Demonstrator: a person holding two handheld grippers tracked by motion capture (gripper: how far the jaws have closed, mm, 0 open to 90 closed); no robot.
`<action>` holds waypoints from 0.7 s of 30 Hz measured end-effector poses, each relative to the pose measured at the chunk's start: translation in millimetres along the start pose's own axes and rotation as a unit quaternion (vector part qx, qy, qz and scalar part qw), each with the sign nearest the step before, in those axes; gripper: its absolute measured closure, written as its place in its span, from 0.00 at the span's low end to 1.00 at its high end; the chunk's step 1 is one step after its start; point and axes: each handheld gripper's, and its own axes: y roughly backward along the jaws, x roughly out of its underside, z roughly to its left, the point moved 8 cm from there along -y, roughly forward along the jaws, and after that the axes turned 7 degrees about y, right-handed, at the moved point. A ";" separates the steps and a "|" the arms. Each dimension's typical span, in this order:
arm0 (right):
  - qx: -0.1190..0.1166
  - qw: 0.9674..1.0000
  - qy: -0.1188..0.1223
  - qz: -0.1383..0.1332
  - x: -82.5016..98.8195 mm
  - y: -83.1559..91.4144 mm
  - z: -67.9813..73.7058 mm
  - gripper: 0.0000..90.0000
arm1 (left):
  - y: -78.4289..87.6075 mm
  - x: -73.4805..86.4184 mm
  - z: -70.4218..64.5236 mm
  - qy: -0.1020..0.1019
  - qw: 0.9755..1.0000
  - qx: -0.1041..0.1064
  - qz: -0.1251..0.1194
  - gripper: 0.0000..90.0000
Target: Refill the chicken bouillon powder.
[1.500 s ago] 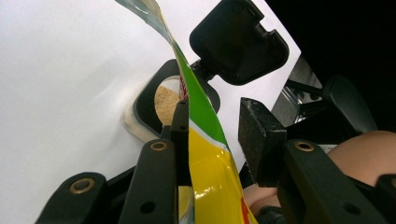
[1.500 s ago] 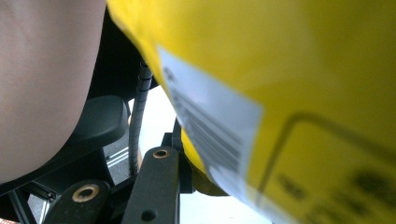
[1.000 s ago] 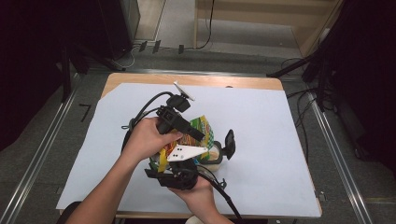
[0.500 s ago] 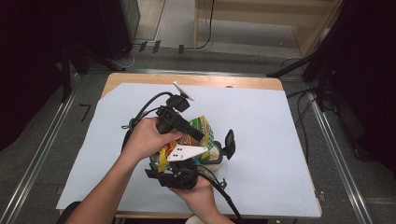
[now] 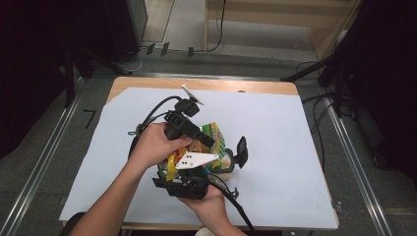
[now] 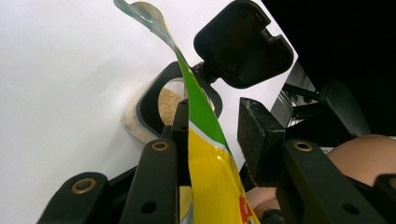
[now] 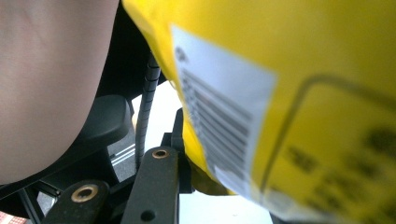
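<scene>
Showing barcode label [image 7: 219,126] | yellow bag [image 7: 299,56] | print blurred, unreadable

Two claws: left claw [image 5: 206,142], right claw [image 5: 189,169], one per hand. One yellow-and-green snack bag [image 5: 201,147] between them. One clear container [image 5: 227,164] with granules inside, one black hinged lid [image 5: 241,151] flipped up on it. One white sheet [image 5: 275,147] across the desk [image 5: 206,84]. Two hands, left hand [image 5: 156,145] and right hand [image 5: 209,204]. Two trailing cables.
</scene>
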 end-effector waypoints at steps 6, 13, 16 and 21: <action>-0.002 1.000 0.003 -0.004 -1.5 1.5 1.3 0.81 | 2.0 0.2 -2.4 -0.006 1.000 -0.006 0.002 0.76; -0.004 1.000 0.002 0.001 -0.3 1.2 0.0 0.81 | -0.1 0.1 0.0 -0.001 1.000 -0.005 0.004 0.77; -0.003 1.000 0.004 0.002 -0.5 1.2 0.1 0.81 | 0.2 -0.2 0.8 -0.001 1.000 -0.005 0.004 0.77; 0.000 1.000 0.013 0.002 -1.2 1.9 1.3 0.81 | 1.7 0.3 -1.8 -0.004 1.000 -0.008 0.000 0.77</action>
